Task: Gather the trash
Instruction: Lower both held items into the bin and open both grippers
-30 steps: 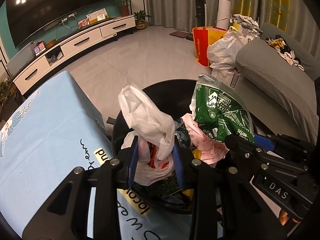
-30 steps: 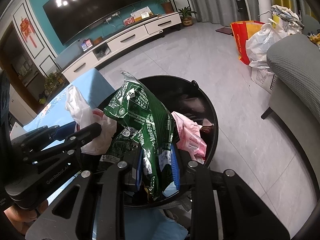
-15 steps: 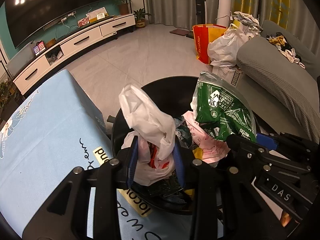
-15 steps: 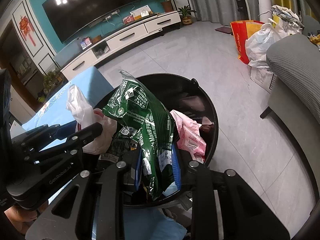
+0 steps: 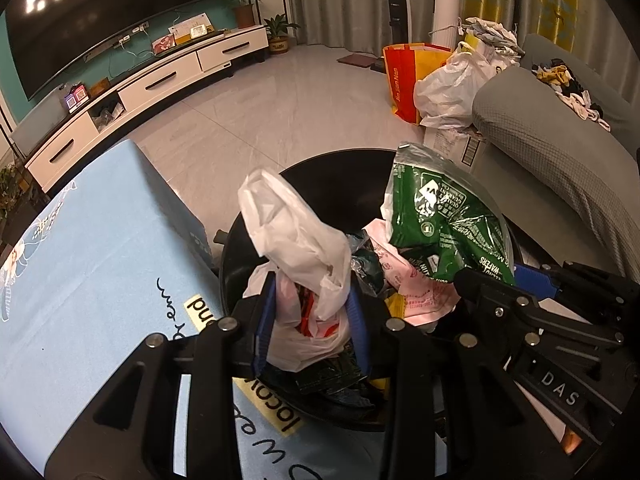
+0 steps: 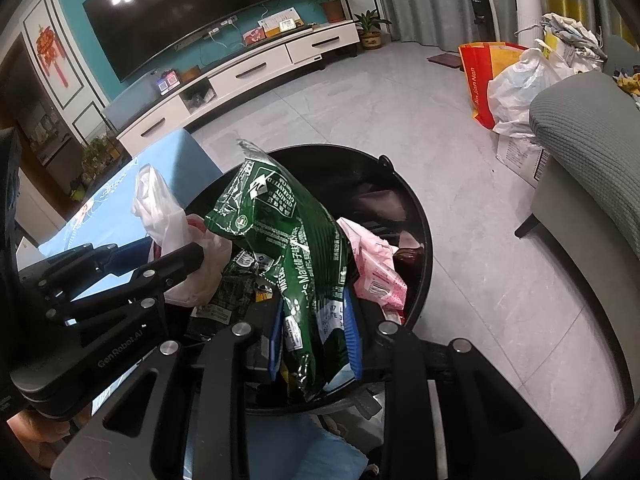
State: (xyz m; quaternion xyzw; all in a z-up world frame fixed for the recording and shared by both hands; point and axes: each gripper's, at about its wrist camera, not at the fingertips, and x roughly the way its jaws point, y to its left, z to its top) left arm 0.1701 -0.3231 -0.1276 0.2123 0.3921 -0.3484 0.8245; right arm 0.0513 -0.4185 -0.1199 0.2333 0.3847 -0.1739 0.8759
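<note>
My left gripper is shut on a white plastic bag and holds it over the near side of a round black trash bin. My right gripper is shut on a green wafer wrapper and holds it over the same bin. The wrapper also shows in the left wrist view, and the white bag in the right wrist view. A pink wrapper and dark packets lie inside the bin.
A table with a light blue cloth stands against the bin on the left. A grey sofa is to the right, with a red shopping bag and white bags beyond. A white TV cabinet lines the far wall.
Both grippers have hardly moved and keep their hold. The green wrapper has shifted very slightly over the bin.
</note>
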